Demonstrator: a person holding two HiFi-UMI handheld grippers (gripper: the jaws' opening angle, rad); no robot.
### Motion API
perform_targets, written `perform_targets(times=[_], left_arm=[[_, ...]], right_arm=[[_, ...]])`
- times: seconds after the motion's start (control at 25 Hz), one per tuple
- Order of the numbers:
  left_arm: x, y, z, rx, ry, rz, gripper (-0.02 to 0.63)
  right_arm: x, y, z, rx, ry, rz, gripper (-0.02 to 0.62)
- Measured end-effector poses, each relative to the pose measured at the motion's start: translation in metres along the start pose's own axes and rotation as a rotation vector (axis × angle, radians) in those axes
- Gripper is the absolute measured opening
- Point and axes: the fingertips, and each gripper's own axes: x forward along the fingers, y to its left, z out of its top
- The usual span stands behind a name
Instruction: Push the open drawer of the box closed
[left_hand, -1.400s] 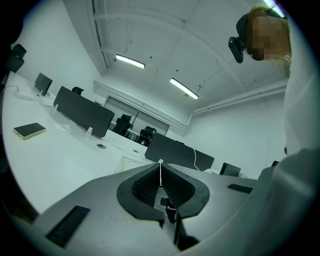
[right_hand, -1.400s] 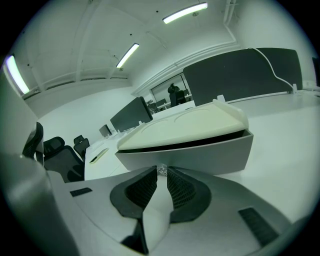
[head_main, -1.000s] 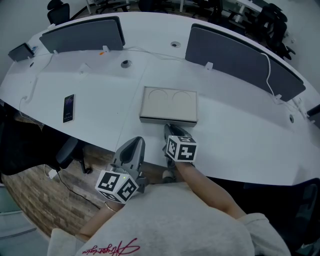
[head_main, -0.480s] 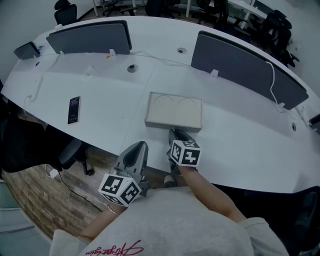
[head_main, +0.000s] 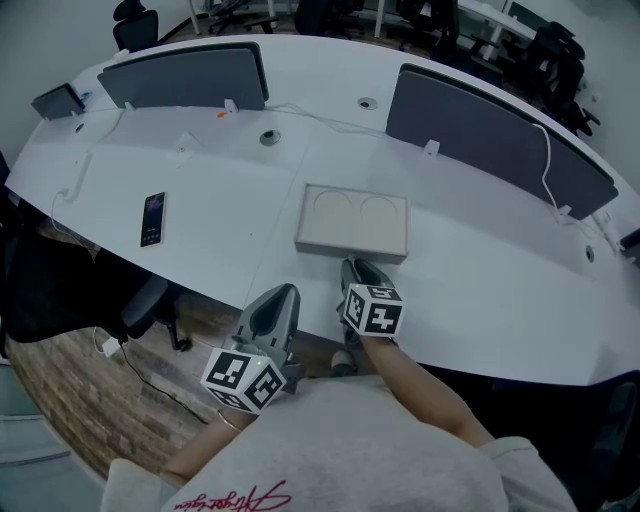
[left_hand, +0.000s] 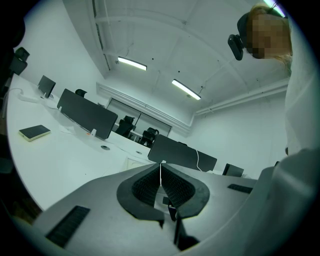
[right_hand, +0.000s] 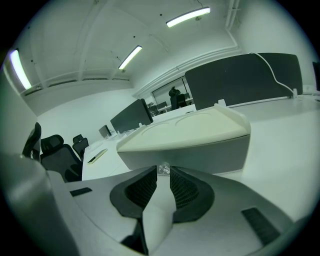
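Observation:
A flat beige box (head_main: 355, 220) lies on the white desk (head_main: 480, 270). Its grey drawer front (right_hand: 200, 150) faces me and looks flush with the box (right_hand: 185, 131). My right gripper (head_main: 352, 263) is at the middle of that front. In the right gripper view its jaws stand a narrow gap apart, with the small clear drawer knob (right_hand: 163, 169) at the tips of the right gripper (right_hand: 163, 173). My left gripper (head_main: 283, 291) hangs off the desk's near edge, left of the box. In the left gripper view the left gripper (left_hand: 160, 168) is shut on nothing.
A phone (head_main: 152, 219) lies on the desk to the left. Two dark divider screens (head_main: 185, 75) (head_main: 490, 125) stand along the far side, with a white cable (head_main: 545, 150) over the right one. Office chairs (right_hand: 57, 150) stand beyond the desk's left end.
The head view has shifted a little. Both grippers keep their places relative to the box.

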Motion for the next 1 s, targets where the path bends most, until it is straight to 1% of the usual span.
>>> perform_targets(times=[0.12,0.24,0.36,0.56,0.72,1.0], left_arm=[[-0.004,-0.002,-0.001,-0.003,0.011,0.003,0.018],[-0.007,-0.003,-0.002,0.004,0.007,-0.015,0.018],[-0.011,-0.006,-0.002,0.007,0.009,-0.027,0.018],[-0.018,-0.009,-0.003,0.009,0.020,-0.057,0.018],[-0.026,-0.010,-0.004,0.008,0.029,-0.084,0.018],[-0.044,-0.013,-0.005,0.009,0.040,-0.127,0.018]], right_arm=[[-0.004,0.000,-0.004,-0.003,-0.001,-0.007,0.072],[-0.010,0.002,-0.006,0.008,-0.008,-0.013,0.072],[-0.019,0.005,0.000,0.007,-0.034,-0.019,0.072],[-0.039,0.016,0.009,0.019,-0.084,-0.005,0.072],[-0.056,0.027,0.010,0.002,-0.118,-0.001,0.069],[-0.090,0.058,0.014,-0.076,-0.193,0.020,0.032]])
